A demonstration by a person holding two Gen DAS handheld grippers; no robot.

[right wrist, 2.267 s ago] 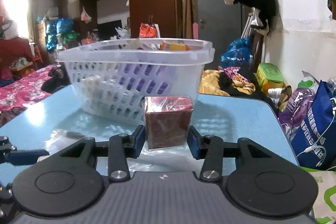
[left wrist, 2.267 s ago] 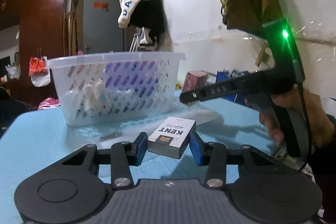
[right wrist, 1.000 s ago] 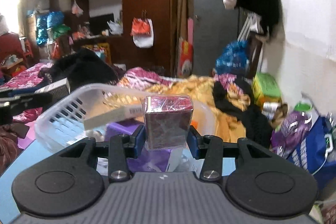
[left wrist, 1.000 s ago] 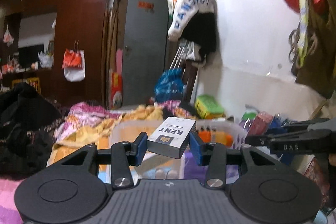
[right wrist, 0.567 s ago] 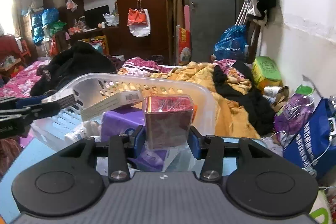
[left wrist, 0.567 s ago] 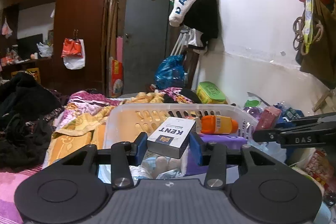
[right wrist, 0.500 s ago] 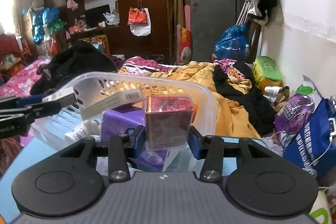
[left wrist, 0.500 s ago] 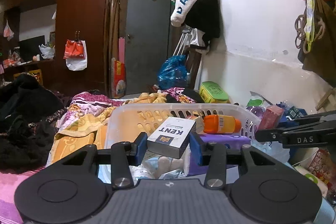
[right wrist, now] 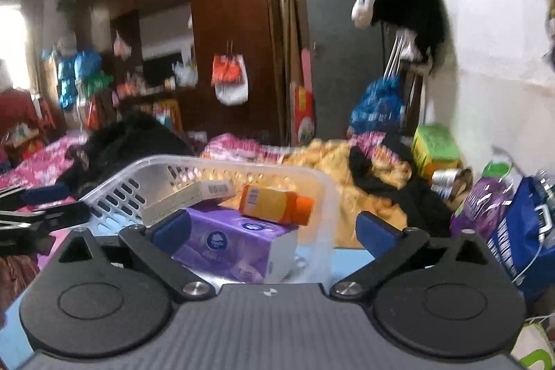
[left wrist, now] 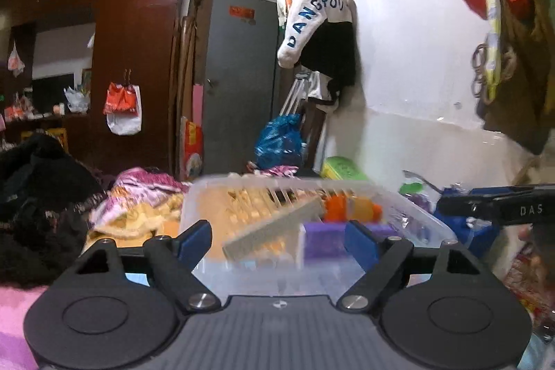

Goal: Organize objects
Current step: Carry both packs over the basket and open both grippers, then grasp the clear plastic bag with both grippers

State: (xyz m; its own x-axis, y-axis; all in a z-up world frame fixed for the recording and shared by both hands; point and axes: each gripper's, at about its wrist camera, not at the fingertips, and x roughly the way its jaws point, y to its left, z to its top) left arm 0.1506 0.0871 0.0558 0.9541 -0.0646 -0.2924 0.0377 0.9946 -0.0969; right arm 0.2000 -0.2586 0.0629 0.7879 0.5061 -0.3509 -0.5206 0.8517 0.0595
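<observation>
Both the left gripper (left wrist: 277,236) & right gripper (right wrist: 274,227) hang over the basket (right wrist: 326,196) w/ jaws opening, nothing clamped, white box (left wrist: 274,226) dropping in, so prob nearly done.

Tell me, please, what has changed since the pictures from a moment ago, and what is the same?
Both grippers let go over the basket. The left gripper is opening and its white box, blurred, is dropping into the basket. The right gripper is opening too, with nothing between its fingers; its dark red box is out of sight. The orange bottle and purple tissue pack lie in the basket as before.
</observation>
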